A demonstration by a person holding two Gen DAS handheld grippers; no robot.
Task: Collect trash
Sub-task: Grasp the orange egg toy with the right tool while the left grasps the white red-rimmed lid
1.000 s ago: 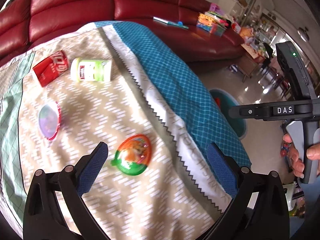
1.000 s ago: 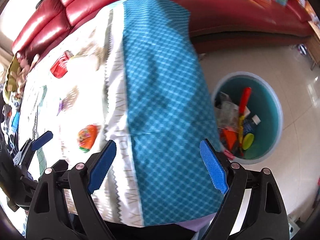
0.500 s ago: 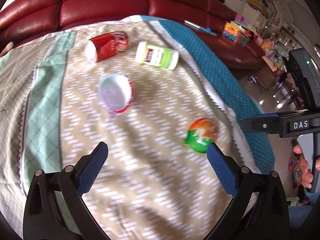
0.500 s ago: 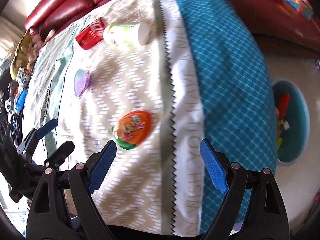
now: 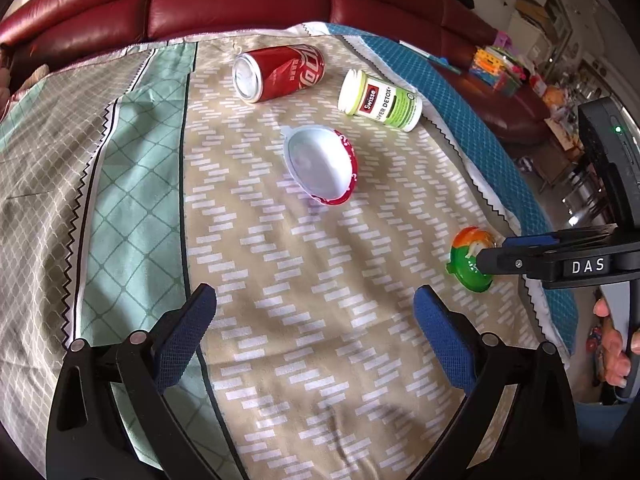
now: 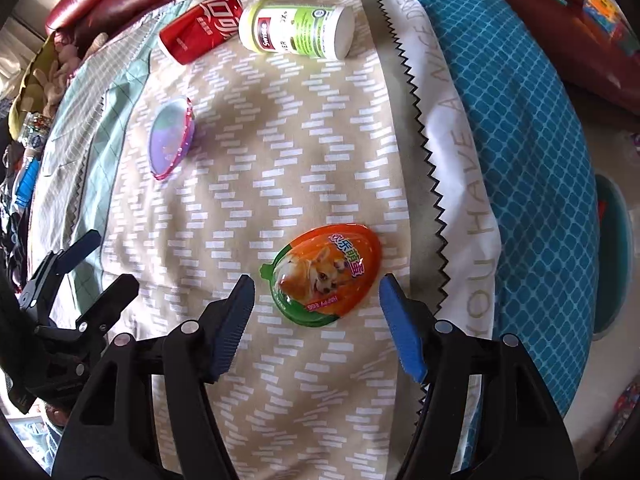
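Right wrist view: the right tongs (image 6: pixel 318 312) have just been closing and now bracket the egg-shaped toy package (image 6: pixel 326 274) lying on the cloth-covered desk (image 6: pixel 280 160), pads not yet touching it, so the grasp appears imminent. Left tongs (image 5: pixel 316 332) stand wide and empty; farther off lie the empty shell (image 5: pixel 322 170), supplement bottle (image 5: pixel 380 100) and red can (image 5: pixel 280 72).
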